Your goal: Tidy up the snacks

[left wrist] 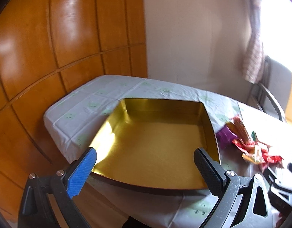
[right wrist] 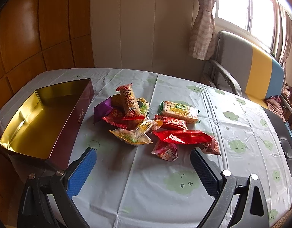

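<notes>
**Empty tin at left, snack pile at centre, both tongs apart**

Left to right. The gold-lined tin (right wrist: 39,121) sits at the bench's (right wrist: 138,180) 9 o'clock edge, lid off and nothing inside, presumably set there as the receiving container. The left tongs (left wrist: 146,164) hang over its near rim, tilted down into the cavity, jaws spread wide and holding nothing; the blue pad (left wrist: 82,172) lies past the tin's left wall and the black pad (left wrist: 208,172) near its right wall.

At the bench's centre, toward 12 o'clock from the right tongs (right wrist: 144,168), lies the snack pile (right wrist: 146,125), apart from the tin: a purple packet (right wrist: 102,110) nearest the tin, an upright orange roll (right wrist: 129,101) leaning on the heap, a cracker pack (right wrist: 179,112) at the right, and a long red wrapper (right wrist: 183,137) nearest the tongs. The right tongs point down at this heap, jaws likewise apart and empty, apparently poised for a first pick. No snack is in the tin yet.
</notes>
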A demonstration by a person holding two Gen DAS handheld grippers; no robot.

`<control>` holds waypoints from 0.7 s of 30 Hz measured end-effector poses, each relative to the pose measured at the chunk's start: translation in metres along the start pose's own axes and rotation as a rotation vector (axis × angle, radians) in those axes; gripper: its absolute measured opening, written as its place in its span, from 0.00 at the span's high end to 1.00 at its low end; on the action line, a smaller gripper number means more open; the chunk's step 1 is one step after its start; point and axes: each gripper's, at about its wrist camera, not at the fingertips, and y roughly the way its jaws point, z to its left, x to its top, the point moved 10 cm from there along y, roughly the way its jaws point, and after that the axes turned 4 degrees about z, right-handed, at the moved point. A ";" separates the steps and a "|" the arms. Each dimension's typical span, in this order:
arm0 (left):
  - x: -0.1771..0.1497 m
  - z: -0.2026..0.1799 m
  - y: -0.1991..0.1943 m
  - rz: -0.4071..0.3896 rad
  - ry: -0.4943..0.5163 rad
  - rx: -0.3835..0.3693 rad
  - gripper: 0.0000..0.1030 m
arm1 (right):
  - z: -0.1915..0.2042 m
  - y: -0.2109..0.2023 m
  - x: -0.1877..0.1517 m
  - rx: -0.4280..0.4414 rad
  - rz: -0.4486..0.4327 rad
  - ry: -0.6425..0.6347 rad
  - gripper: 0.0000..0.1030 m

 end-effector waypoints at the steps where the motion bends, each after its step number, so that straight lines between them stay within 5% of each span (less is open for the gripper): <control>1: 0.001 0.003 -0.001 -0.004 -0.007 0.007 0.00 | 0.000 0.000 0.000 0.001 0.000 0.000 0.03; 21: 0.002 0.017 -0.002 -0.004 -0.025 0.032 0.00 | -0.004 0.003 -0.003 0.006 0.007 0.008 0.03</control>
